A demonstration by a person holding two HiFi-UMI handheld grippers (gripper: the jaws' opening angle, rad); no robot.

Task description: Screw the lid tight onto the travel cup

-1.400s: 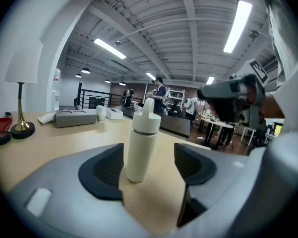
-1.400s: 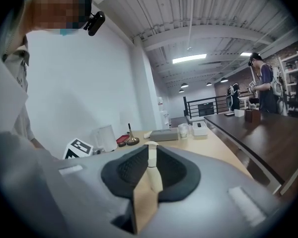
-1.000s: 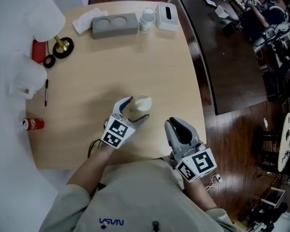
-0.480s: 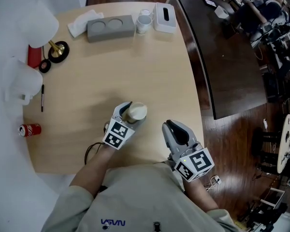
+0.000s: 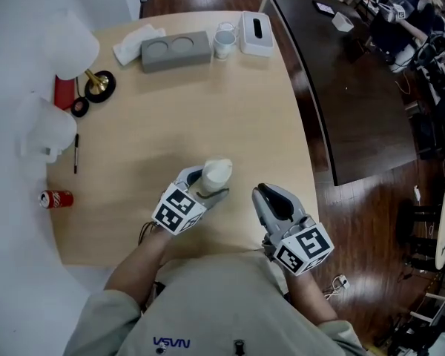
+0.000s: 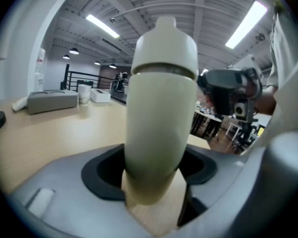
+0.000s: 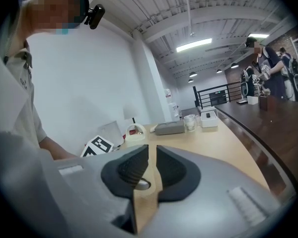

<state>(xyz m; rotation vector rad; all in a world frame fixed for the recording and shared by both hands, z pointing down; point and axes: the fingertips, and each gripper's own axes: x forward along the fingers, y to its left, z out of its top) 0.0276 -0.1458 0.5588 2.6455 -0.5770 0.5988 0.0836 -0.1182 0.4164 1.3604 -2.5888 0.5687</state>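
A cream travel cup [image 5: 215,175] with its rounded lid [image 6: 166,43] on top stands on the light wooden table [image 5: 230,110], near the front edge. My left gripper [image 5: 205,185] reaches around it from the left, and its jaws are closing with the cup's lower body [image 6: 159,133] between the black pads. The pads lie close on both sides, and I see no firm press. My right gripper [image 5: 267,193] hovers to the right of the cup, apart from it, shut with nothing between its jaws [image 7: 152,175].
At the table's far side are a grey two-hole tray [image 5: 175,49], a glass [image 5: 224,41], a white tissue box [image 5: 256,32] and a napkin [image 5: 137,43]. A red can [image 5: 55,198], a pen [image 5: 76,153] and a brass stand [image 5: 98,84] lie left. A dark table [image 5: 341,73] stands right.
The left gripper's jaws have narrowed around the cup, which now sits deeper between them. The right gripper has stayed where it was.
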